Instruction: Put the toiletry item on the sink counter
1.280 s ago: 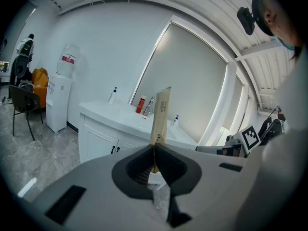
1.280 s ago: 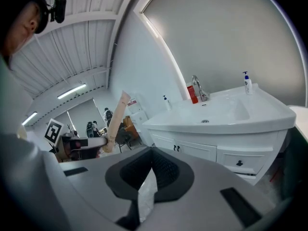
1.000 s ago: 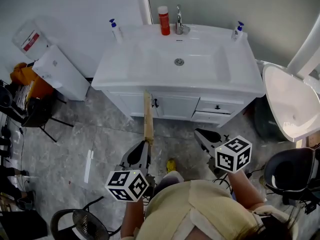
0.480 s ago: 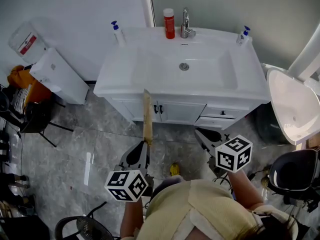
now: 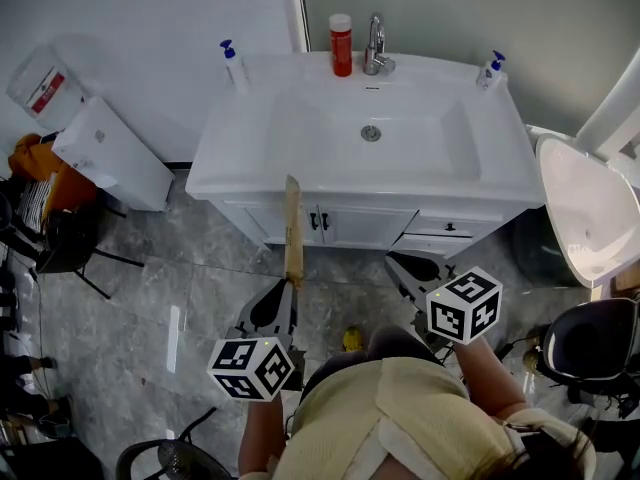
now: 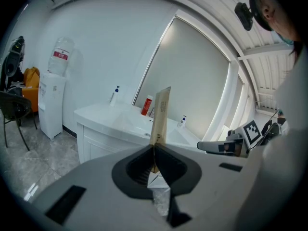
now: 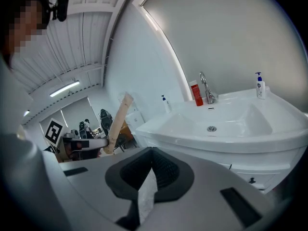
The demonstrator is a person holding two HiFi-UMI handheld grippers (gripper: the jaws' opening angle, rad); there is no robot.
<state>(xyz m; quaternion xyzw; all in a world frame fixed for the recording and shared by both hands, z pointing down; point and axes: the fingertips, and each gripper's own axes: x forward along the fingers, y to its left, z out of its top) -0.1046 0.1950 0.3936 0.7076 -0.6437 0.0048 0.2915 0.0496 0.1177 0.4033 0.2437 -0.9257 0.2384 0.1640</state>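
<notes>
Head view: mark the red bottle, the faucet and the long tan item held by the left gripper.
red bottle (image 5: 341, 53), head view, middle of its red body.
faucet (image 5: 375, 43), head view, on its upright metal neck.
long tan item (image 5: 293, 230), head view, midway along its length.

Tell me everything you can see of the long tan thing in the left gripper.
The long tan item is slim, flat and cardboard-like, with small dark print near its lower end. The left gripper is shut on its bottom end, so it sticks out straight along the jaws, toward the sink counter. It appears short of the counter, touching nothing else.
</notes>
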